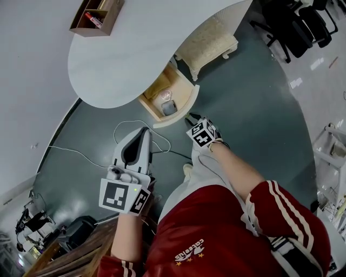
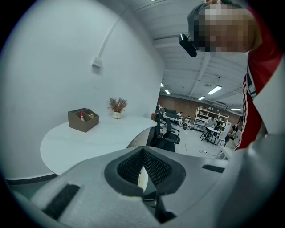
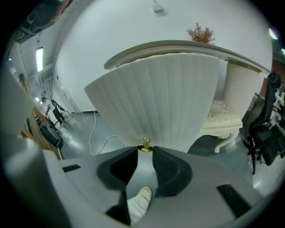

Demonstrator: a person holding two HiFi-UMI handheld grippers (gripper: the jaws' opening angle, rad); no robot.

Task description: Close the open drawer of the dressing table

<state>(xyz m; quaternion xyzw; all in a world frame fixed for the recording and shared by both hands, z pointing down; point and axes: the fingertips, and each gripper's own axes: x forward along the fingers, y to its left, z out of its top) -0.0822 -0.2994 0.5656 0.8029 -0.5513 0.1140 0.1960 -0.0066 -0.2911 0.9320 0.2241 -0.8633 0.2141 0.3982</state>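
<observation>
- My right hand-held gripper (image 3: 144, 150) pinches the small brass knob (image 3: 145, 144) on the ribbed cream front of the drawer (image 1: 184, 89). The drawer stands pulled out from under the tabletop (image 1: 135, 48) edge, with small things lying inside.
- My left hand-held gripper (image 1: 144, 130) hangs left of the drawer and apart from it, jaws pressed together on nothing.
- A white cable (image 1: 81, 155) trails over the dark grey floor (image 1: 254, 108).
- A cushioned cream stool (image 1: 208, 39) stands just beside the drawer.
- The white tabletop carries a brown organiser box (image 1: 97, 13) and a potted dried sprig (image 2: 117, 106) near the wall.
- Black office chairs (image 1: 294, 24) stand beyond.
</observation>
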